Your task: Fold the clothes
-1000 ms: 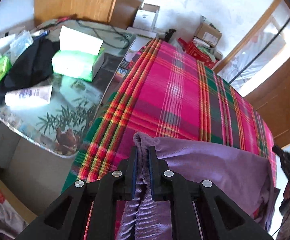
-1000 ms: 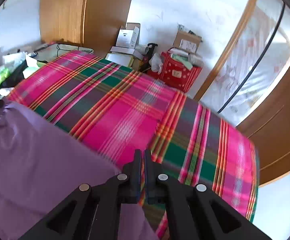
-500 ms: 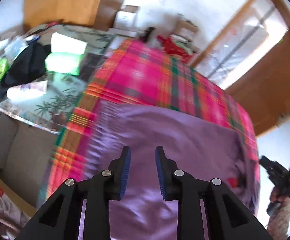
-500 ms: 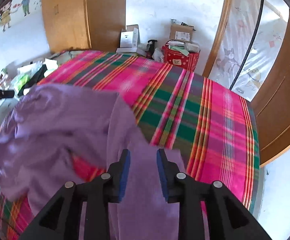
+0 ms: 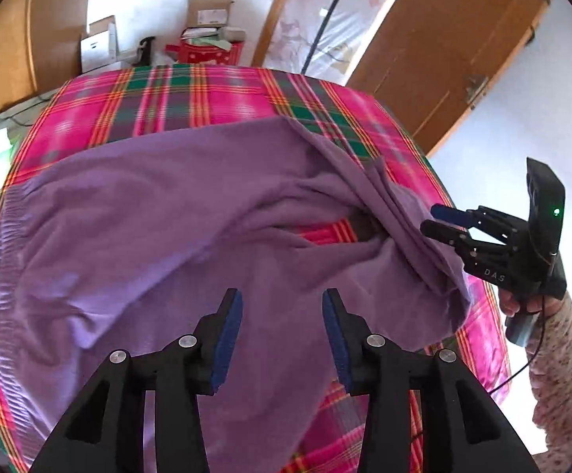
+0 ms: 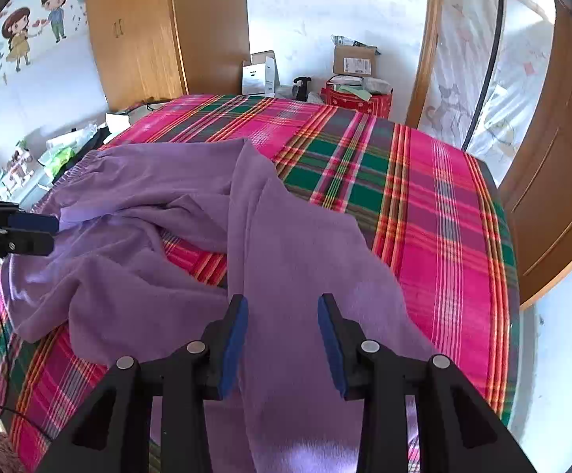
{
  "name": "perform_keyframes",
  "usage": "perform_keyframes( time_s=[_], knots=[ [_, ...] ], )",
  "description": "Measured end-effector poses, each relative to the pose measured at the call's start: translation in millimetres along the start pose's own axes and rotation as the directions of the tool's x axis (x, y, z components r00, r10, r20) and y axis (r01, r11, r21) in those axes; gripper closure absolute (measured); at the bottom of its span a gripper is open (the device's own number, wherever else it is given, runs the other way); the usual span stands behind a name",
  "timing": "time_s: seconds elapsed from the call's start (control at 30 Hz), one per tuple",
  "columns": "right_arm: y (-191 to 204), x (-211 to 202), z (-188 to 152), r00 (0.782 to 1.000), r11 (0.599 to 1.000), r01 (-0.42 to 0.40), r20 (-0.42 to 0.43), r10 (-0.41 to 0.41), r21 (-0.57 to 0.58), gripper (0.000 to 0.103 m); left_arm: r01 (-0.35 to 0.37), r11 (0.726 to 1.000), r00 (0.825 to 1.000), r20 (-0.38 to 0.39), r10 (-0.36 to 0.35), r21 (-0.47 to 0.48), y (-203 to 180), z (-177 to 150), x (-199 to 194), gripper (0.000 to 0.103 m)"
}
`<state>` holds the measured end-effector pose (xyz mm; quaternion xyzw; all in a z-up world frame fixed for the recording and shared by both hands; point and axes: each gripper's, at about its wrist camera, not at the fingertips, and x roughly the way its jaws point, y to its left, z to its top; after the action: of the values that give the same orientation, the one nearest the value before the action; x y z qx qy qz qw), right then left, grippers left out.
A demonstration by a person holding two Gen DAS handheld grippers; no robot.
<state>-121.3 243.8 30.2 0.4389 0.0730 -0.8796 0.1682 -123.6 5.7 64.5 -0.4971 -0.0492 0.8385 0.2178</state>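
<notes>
Bed cover [image 6: 424, 197]: pink, green and red plaid, spread over the whole bed, the largest thing in both views
Purple garment [image 5: 159, 228]: lies loose and rumpled on the plaid cover, its gathered hem along the left edge of the bed in the left wrist view; one fold lifts off the cover so a patch of plaid shows through the gap
Left gripper [image 5: 282, 315]: jaws spread wide, blue pads facing each other, nothing between them; it hangs over the near part of the garment
Right gripper [image 6: 282, 319]: jaws spread apart too, empty, above a long purple panel that runs toward the camera
Right gripper body, seen from the left wrist view: white letters "DAS" on the black housing, a green light lit on the unit behind it, held by a hand [image 5: 522, 303] in a speckled knit sleeve
Cardboard box [image 6: 355, 61]: against the far wall, carries a white label, print too small to read
Red box [image 6: 359, 100]: below it, contents unclear
</notes>
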Motion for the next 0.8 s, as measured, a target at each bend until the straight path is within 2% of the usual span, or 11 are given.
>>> perform_keyframes(
  time_s=[0.2,0.47,0.6,0.67,0.8],
  knots=[
    [17,0,-5,1.000,0.998,-0.022,0.020,0.023,-0.054,0.063,-0.001,1.000,1.000,-0.014,0.002,0.012,-21,1,13,0.059],
    [28,19,-4,0.998,0.994,0.065,-0.006,-0.066,-0.090,0.063,-0.016,1.000,0.999,-0.049,0.016,-0.001,-33,-6,28,0.058],
    [24,9,-10,0.996,0.996,0.087,0.027,-0.086,-0.036,0.063,-0.037,0.999,0.998,-0.054,0.036,-0.005,-34,-11,33,0.058],
    [23,-7,-20,0.996,0.998,0.058,0.064,-0.056,-0.020,0.063,-0.042,0.999,0.998,-0.053,0.041,-0.015,-31,-19,30,0.058],
    [39,-24,-47,0.996,0.995,-0.060,0.058,0.064,-0.077,0.063,-0.054,0.998,0.997,-0.053,0.052,-0.035,-23,-34,26,0.058]
  ],
)
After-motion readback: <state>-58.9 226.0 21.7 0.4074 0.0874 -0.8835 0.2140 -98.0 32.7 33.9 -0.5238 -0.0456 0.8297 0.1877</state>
